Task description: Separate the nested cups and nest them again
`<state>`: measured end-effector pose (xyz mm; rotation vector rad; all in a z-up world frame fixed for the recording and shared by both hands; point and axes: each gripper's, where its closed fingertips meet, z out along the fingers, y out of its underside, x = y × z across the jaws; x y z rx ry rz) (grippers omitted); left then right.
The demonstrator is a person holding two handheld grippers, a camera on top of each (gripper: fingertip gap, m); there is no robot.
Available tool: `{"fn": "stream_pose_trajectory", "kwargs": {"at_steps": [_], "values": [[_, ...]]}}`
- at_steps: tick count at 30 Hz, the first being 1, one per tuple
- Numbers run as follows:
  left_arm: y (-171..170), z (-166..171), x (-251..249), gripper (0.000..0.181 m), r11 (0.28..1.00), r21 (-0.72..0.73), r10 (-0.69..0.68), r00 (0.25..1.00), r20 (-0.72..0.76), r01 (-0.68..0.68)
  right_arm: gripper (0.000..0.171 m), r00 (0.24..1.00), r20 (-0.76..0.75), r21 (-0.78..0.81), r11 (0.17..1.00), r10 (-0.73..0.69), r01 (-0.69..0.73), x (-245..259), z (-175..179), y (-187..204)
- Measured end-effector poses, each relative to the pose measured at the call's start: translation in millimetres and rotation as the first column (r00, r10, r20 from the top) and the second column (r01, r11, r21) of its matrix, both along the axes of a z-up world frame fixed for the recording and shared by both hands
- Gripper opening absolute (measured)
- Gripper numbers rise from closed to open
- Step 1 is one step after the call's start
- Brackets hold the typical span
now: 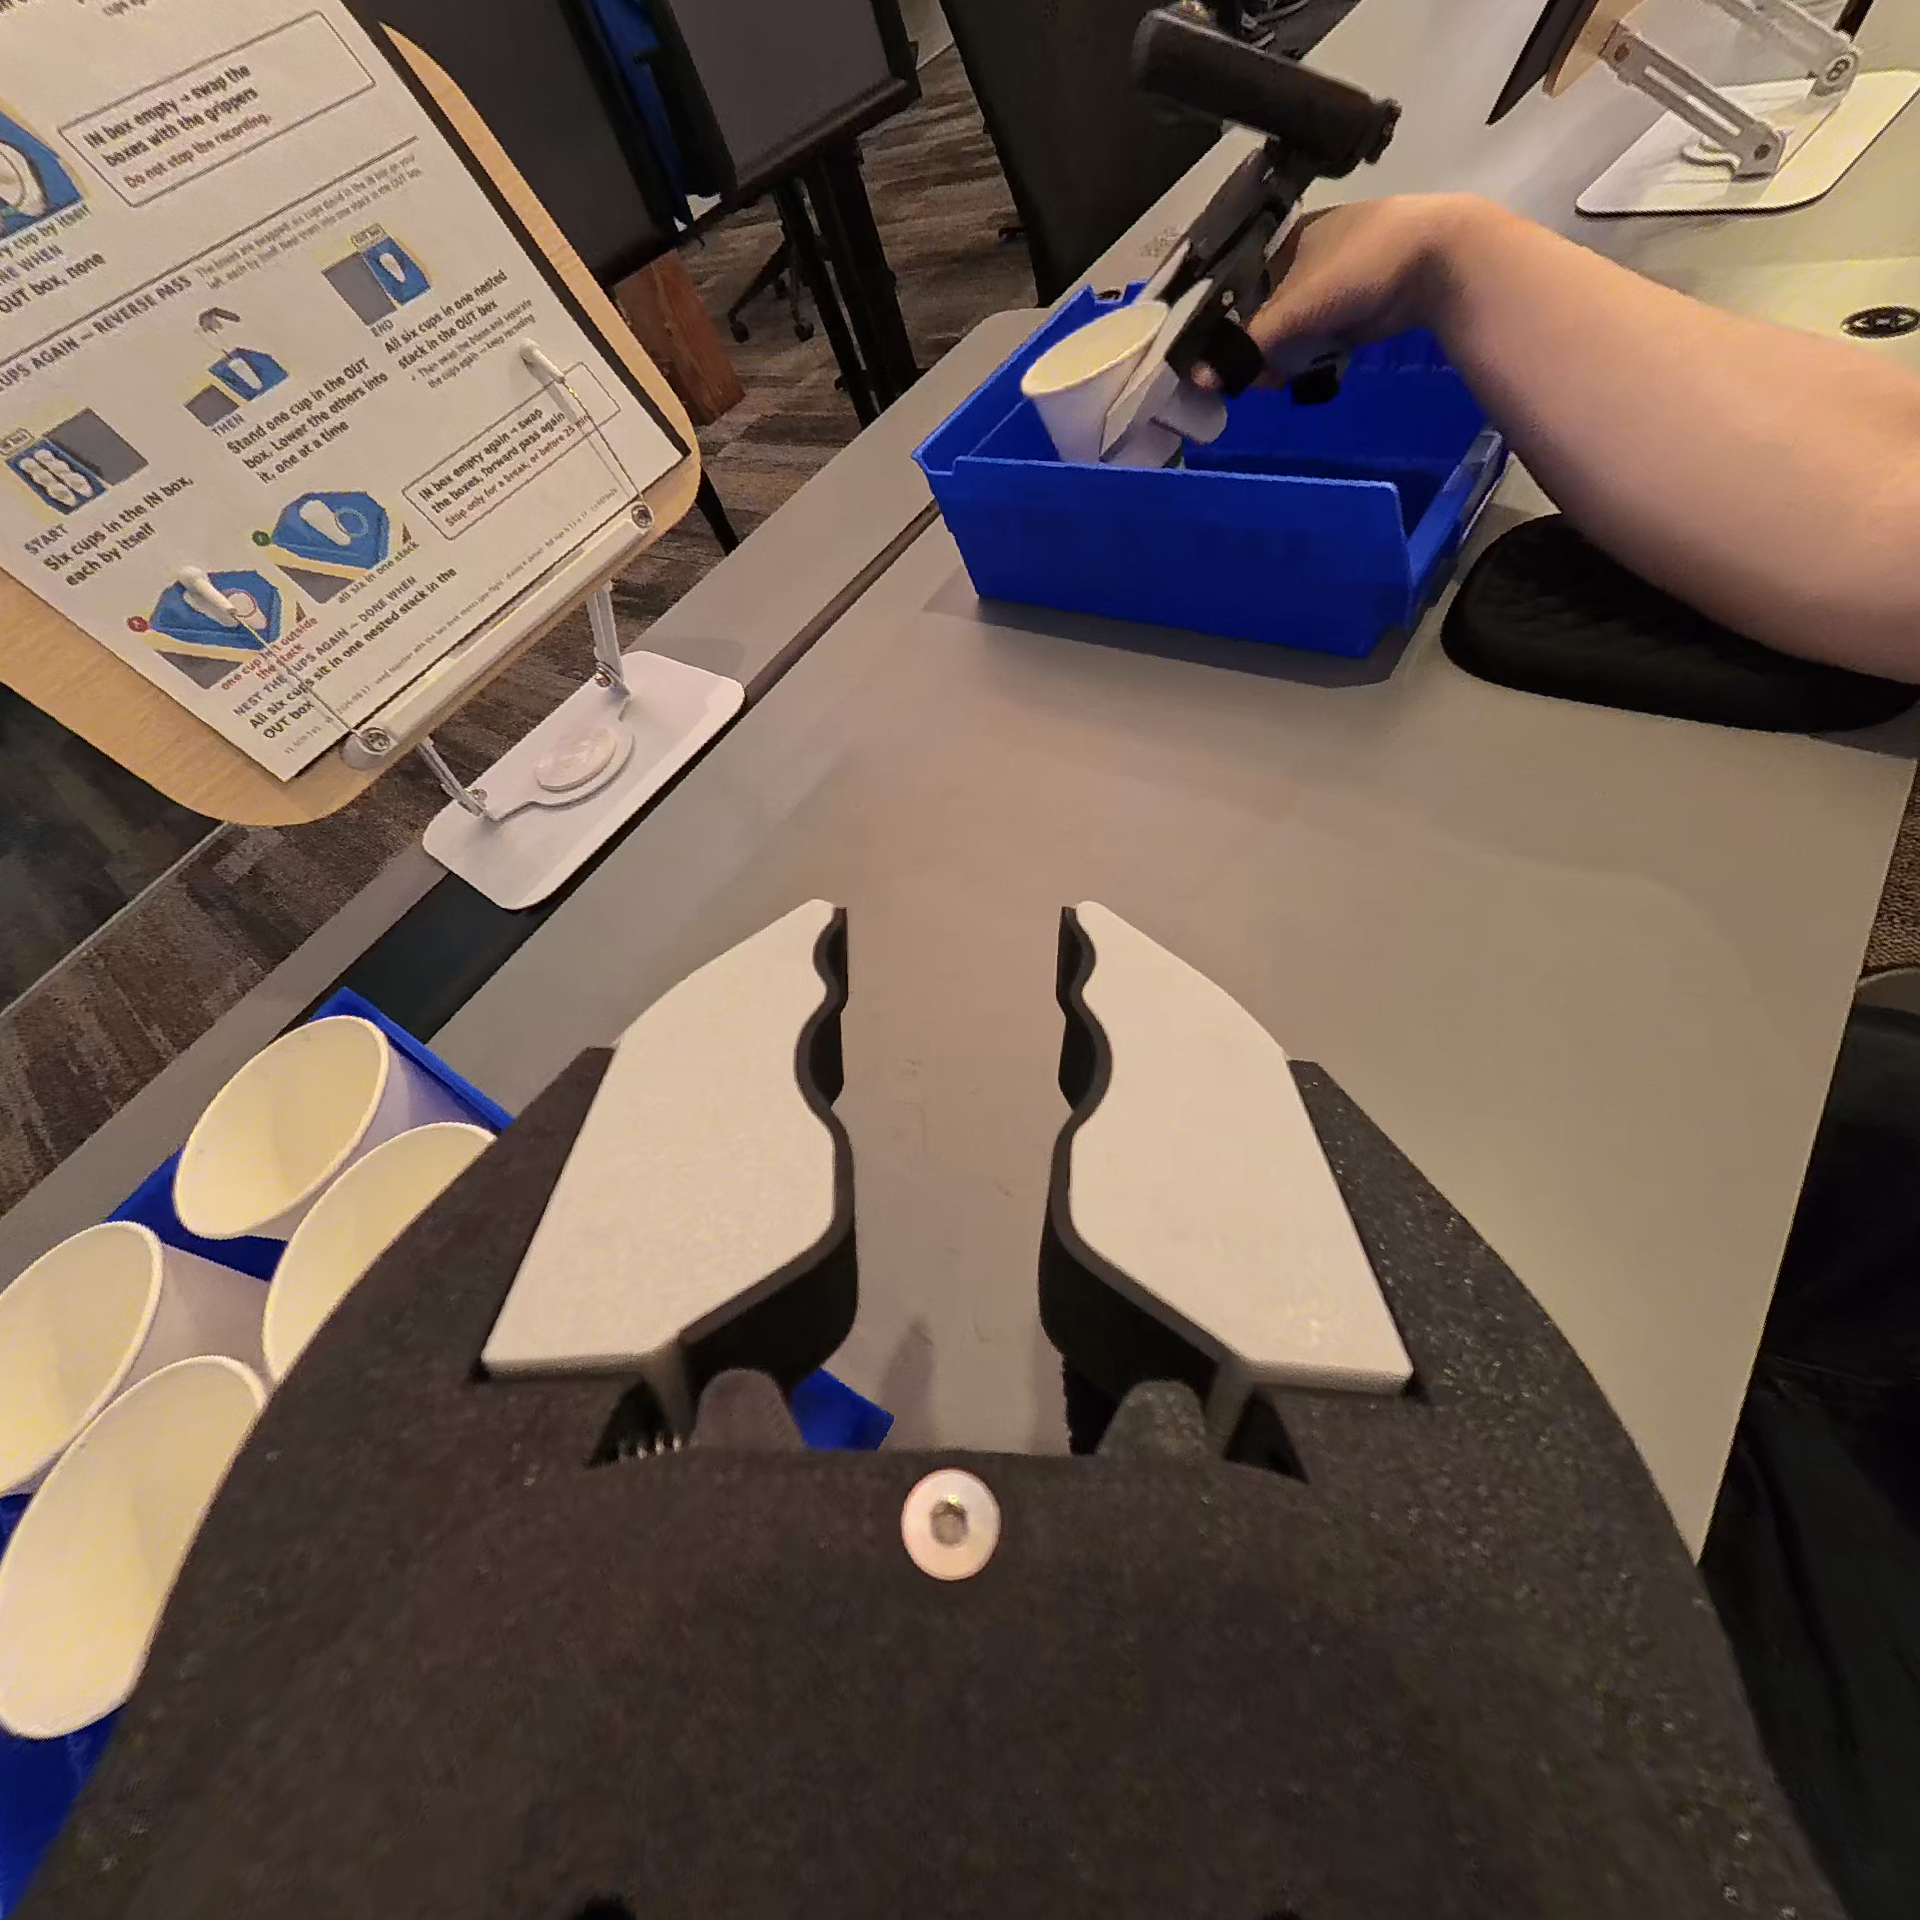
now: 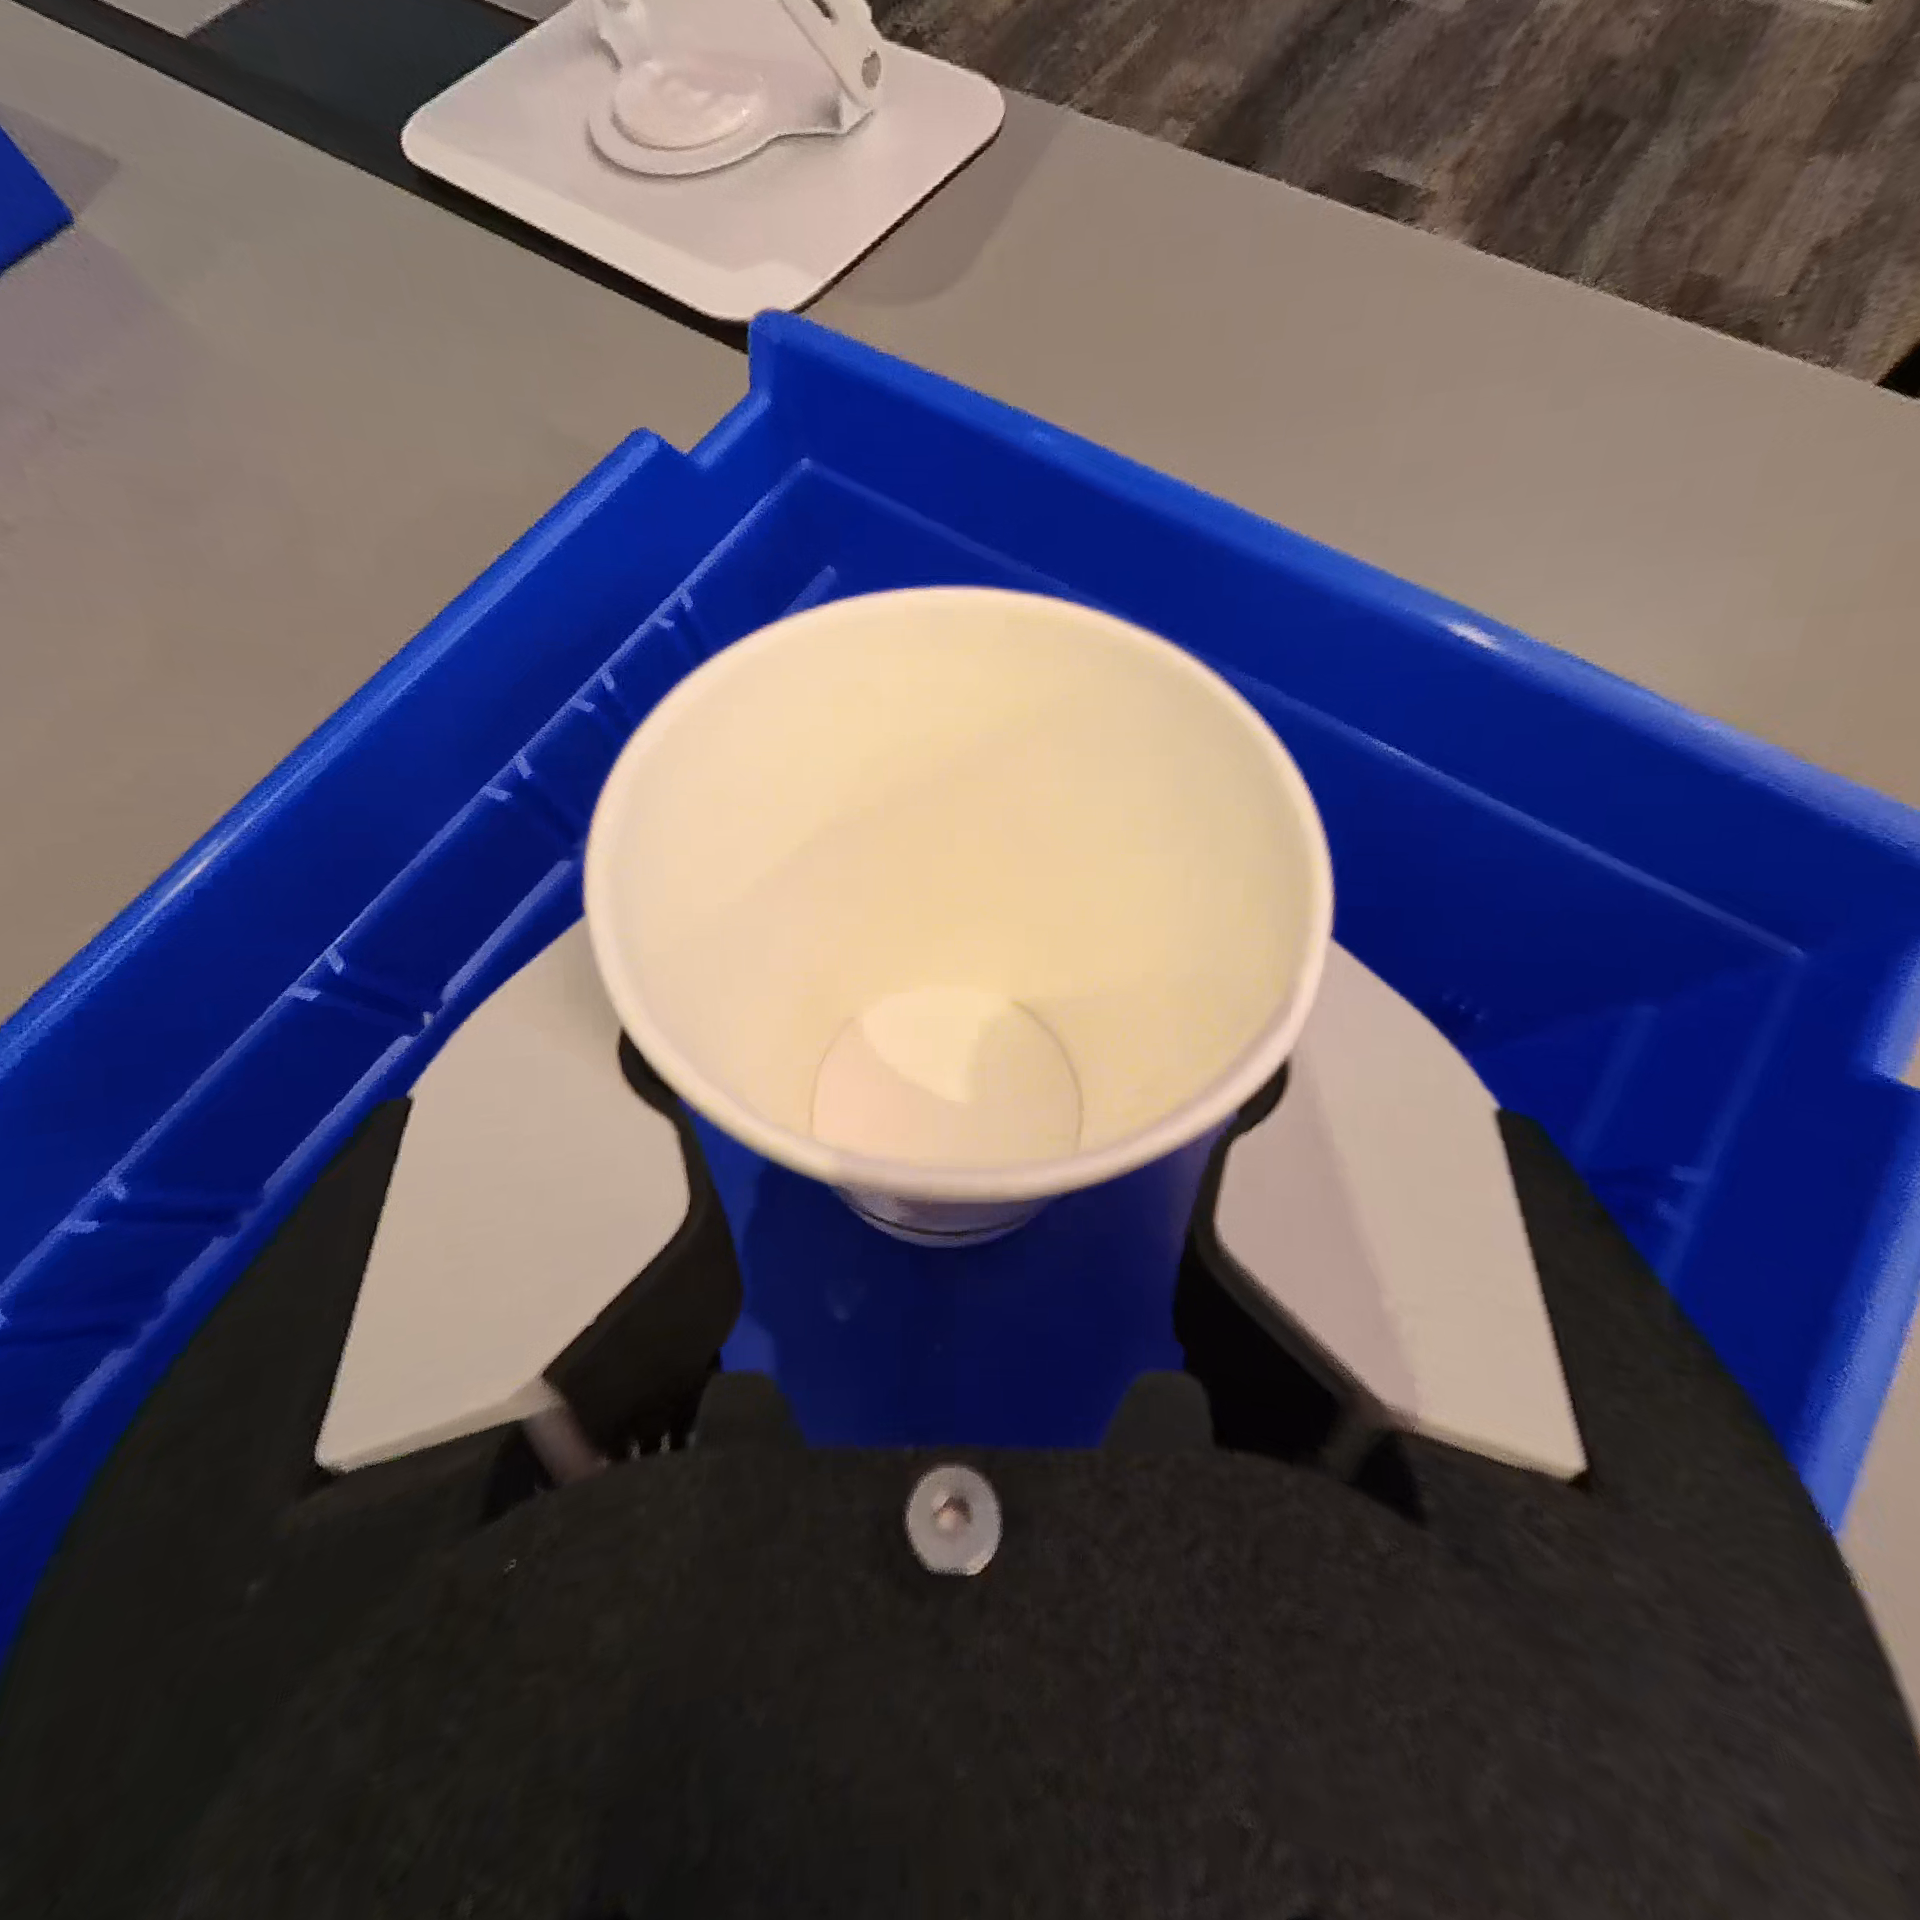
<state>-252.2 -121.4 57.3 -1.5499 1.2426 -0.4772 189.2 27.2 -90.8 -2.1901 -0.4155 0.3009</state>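
Observation:
My right gripper (image 2: pixel 956 1049) is shut on a white paper cup (image 2: pixel 956 831), with a finger on each side of its wall. It holds the cup tilted inside a blue bin (image 2: pixel 1558 831). In the left wrist view the same cup (image 1: pixel 1091 384), right gripper (image 1: pixel 1153 416) and bin (image 1: pixel 1195 551) show at the far right of the table. My left gripper (image 1: pixel 951 925) is open and empty above the grey table (image 1: pixel 1143 831). Several separate white cups (image 1: pixel 281 1122) stand in a second blue bin (image 1: pixel 416 1049) at its lower left.
An instruction sheet on a wooden board (image 1: pixel 312 364) stands on a white base (image 1: pixel 582 790) at the table's left edge. A person's forearm (image 1: pixel 1610 353) rests on a black pad (image 1: pixel 1662 644). Another white stand base (image 2: pixel 707 135) lies beyond the bin.

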Motion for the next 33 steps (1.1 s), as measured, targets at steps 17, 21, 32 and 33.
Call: {"fn": "stream_pose_trajectory", "kwargs": {"at_steps": [17, 21, 32, 33], "values": [[61.5, -9.0, -120.2, 0.045, 0.89, 0.103, 0.454, 0.84, -0.297, -0.444, 0.123, 0.986, 0.166, 0.027, 1.0, -0.018, 0.014, 9.6, 70.5, -56.9], [80.4, -53.6, -154.1, 0.051, 0.849, 0.037, 0.463, 0.708, -0.534, -0.528, 0.122, 0.986, 0.168, 0.179, 0.984, -0.015, -0.016, -2.6, 114.8, -66.5], [111.1, -127.8, -178.1, 0.029, 0.802, -0.045, 0.366, 0.549, -0.752, -0.596, 0.116, 0.977, 0.17, 0.262, 0.95, 0.126, -0.168, -36.8, 137.1, -76.0], [111.3, -130.3, -178.6, 0.026, 0.803, -0.043, 0.361, 0.543, -0.758, -0.595, 0.115, 0.977, 0.161, 0.275, 0.944, 0.142, -0.183, -40.2, 140.2, -76.9]]}}
